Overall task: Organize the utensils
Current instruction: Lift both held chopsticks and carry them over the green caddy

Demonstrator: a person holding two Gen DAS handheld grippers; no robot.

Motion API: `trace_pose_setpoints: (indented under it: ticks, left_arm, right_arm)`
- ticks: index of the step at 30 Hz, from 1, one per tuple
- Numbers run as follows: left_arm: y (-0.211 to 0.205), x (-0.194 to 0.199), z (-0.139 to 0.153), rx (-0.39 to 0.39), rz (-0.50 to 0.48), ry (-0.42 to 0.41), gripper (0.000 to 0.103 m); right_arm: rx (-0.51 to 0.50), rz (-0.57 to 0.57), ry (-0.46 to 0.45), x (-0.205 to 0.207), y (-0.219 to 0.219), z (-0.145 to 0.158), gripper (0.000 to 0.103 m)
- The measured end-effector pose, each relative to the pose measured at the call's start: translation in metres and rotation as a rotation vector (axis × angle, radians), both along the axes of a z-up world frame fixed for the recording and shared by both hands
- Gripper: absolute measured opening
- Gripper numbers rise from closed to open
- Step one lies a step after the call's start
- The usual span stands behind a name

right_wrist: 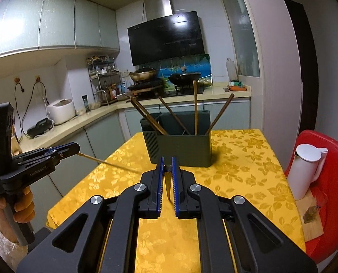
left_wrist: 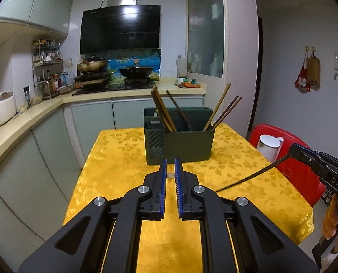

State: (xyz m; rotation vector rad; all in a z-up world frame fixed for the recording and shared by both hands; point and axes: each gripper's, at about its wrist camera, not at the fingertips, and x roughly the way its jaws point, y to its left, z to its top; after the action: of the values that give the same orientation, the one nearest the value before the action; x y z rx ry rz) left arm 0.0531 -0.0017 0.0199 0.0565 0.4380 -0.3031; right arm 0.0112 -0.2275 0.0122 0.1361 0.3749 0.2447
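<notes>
A dark green utensil holder (left_wrist: pixel 180 141) stands on the yellow tablecloth (left_wrist: pixel 114 166) with several chopsticks (left_wrist: pixel 163 111) leaning in it; it also shows in the right wrist view (right_wrist: pixel 180 146). My left gripper (left_wrist: pixel 170 170) is shut on a light chopstick (left_wrist: pixel 170 175), seen end-on; from the right wrist view that chopstick (right_wrist: pixel 109 163) runs from the left gripper (right_wrist: pixel 74 151) toward the table. My right gripper (right_wrist: pixel 167 168) is shut on a dark chopstick (right_wrist: pixel 167 182); the left wrist view shows that chopstick (left_wrist: pixel 250 177) slanting down from the right gripper (left_wrist: pixel 291 152). Both grippers are in front of the holder.
A red chair (right_wrist: pixel 328 182) with a white kettle (right_wrist: pixel 305 170) stands right of the table. Kitchen counter (left_wrist: pixel 32 111), stove with a wok (left_wrist: pixel 136 71) and a rice cooker (left_wrist: pixel 1 108) lie behind and left.
</notes>
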Motion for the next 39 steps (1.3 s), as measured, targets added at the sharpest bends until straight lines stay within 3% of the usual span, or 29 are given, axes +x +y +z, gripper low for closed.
trace_pose_setpoints:
  ticks: [6,16,23,39]
  left_arm:
    - [-0.003,0.006,0.018,0.009,-0.024,-0.014,0.007]
    - [0.003,0.039,0.023,-0.015,-0.044,0.083,0.007]
    - [0.002,0.057,0.035,-0.013,-0.06,0.105,0.007]
    - [-0.041,0.101,0.079,0.05,-0.107,0.03,0.007]
  right_arm:
    - [0.018,0.02,-0.005,0.017,-0.007,0.023,0.008]
    - [-0.032,0.024,0.015,0.043,-0.01,0.051,0.008]
    - [-0.031,0.005,0.027,0.068,-0.024,0.066,0.008]
    - [-0.089,-0.056,0.001,0.128,-0.041,0.113,0.008]
